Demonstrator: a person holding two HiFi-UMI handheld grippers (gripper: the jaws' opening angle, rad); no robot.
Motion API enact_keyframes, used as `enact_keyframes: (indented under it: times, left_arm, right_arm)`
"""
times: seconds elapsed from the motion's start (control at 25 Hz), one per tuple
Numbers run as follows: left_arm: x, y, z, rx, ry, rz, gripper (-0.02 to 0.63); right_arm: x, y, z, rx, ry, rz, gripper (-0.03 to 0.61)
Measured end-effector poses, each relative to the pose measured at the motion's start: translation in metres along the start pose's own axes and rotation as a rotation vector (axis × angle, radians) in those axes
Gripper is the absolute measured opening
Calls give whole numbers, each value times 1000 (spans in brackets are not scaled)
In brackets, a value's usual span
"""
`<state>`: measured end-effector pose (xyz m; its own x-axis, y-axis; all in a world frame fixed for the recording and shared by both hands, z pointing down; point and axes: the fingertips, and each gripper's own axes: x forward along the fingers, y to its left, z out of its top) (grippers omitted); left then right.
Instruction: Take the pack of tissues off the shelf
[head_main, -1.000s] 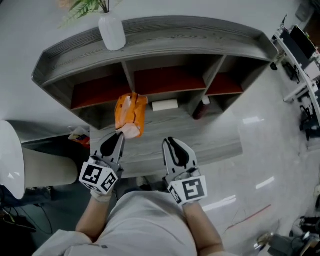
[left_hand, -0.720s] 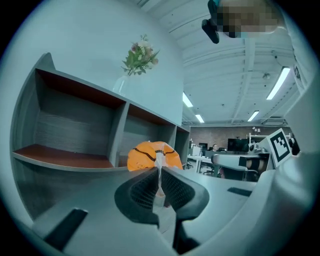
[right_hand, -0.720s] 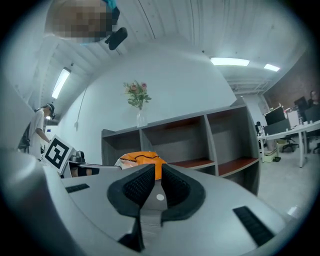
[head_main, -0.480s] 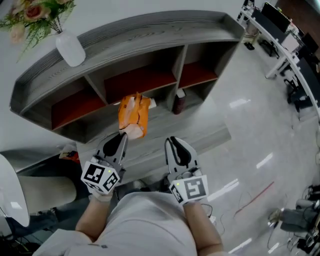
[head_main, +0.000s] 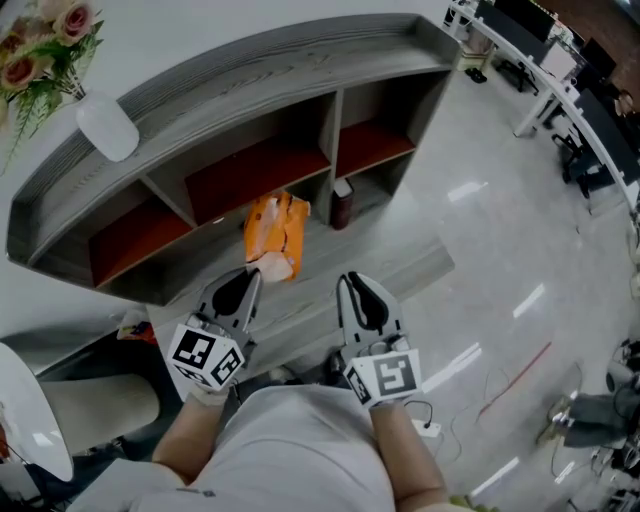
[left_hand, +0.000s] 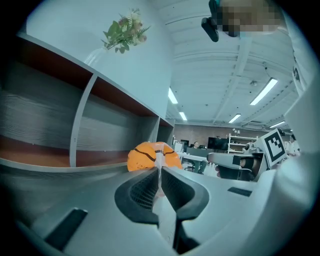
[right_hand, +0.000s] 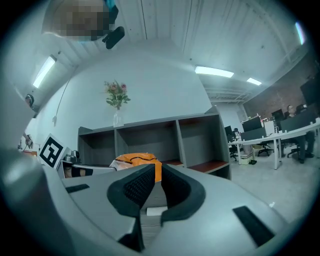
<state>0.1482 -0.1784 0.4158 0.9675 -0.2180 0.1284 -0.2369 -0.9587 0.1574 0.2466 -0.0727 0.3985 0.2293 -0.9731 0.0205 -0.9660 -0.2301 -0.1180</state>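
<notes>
**Soft tissue pack held by a thin edge, out in front of the shelf**

Nearest the person, the left gripper has its jaws closed on a thin flap of wrapper at the end of the orange pack of tissues. The right gripper is beside it. Its jaws stand a narrow slit apart with nothing between them.

The pack looks light, soft and crushable, with a slick film wrapper. A pinch on the flap alone could slip or tear, so a hold across the body seems safer.

The left gripper view shows what the head view cannot: the film is caught right at the jaw tips, and the rounded pack bulges beyond them. The right gripper view shows the pack out in front of the compartments, not inside one. Only the head view takes in the grey shelf from above, with a dark bottle at its right compartment and a white vase on top.
</notes>
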Motion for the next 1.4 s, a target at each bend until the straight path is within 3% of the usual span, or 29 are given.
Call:
enact_keyframes:
  times: [0.6,1.4]
  left_arm:
    - [17,-5,-1,-1,4,-37,32]
    - [14,-7,0,-2,3,-38,32]
  right_arm:
    - [-2,-16,-1,-21,14,-48,48]
    - [-2,-13,-2,-31,35,-38,48]
